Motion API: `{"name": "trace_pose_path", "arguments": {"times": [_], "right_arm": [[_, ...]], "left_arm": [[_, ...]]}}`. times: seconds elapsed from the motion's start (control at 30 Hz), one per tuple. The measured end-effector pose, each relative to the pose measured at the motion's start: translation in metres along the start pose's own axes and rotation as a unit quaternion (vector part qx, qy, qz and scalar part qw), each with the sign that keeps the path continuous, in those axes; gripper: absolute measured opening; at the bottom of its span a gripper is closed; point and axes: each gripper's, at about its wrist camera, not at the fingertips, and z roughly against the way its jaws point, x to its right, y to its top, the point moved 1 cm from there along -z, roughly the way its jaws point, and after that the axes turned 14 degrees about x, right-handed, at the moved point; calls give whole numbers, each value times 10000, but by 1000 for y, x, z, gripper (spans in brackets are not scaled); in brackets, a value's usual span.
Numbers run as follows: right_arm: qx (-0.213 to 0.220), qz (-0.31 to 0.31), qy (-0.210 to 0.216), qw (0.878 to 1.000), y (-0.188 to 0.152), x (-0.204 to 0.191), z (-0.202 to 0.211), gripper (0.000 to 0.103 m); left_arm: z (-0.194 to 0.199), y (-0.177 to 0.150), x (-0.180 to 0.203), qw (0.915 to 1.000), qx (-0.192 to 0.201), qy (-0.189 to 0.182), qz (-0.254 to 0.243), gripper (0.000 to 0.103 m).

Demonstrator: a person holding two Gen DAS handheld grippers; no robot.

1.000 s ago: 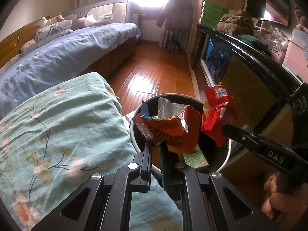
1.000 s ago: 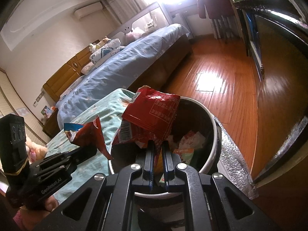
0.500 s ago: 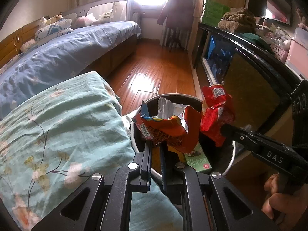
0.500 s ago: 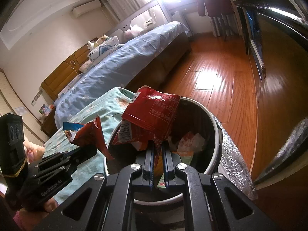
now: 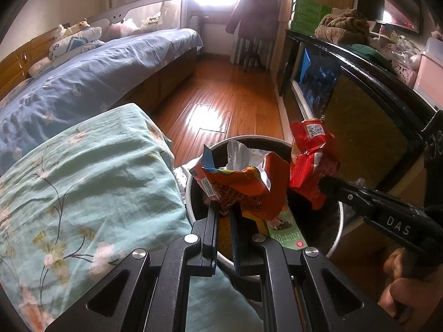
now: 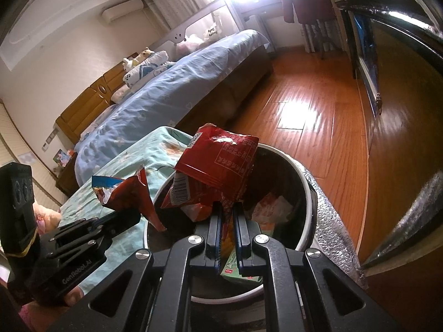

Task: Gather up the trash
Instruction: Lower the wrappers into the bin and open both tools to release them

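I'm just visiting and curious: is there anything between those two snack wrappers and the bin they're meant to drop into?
Nothing visible does. The orange wrapper in the left tongs and the red wrapper in the right tongs both hang over the open, lidless bin, which holds only other trash at its bottom.

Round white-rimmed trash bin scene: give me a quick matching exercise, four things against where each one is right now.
Things:
1. torn orange foil snack bag
2. crumpled red snack wrapper
3. green carton
4. teal floral bedspread

Places:
A. lying inside the round white-rimmed trash bin
B. beside the bin
C. pinched in the right gripper
D. pinched in the left gripper

Pairs: 1-D, 2-C, 3-A, 4-B
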Motion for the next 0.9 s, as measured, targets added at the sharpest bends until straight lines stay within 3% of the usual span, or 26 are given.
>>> {"name": "trace_pose_path", "arguments": {"times": [0.9], "right_arm": [[-83, -5, -69, 9999, -1, 8, -5, 9]], "left_arm": [[-10, 5, 1, 9999, -105, 40, -10, 7]]}}
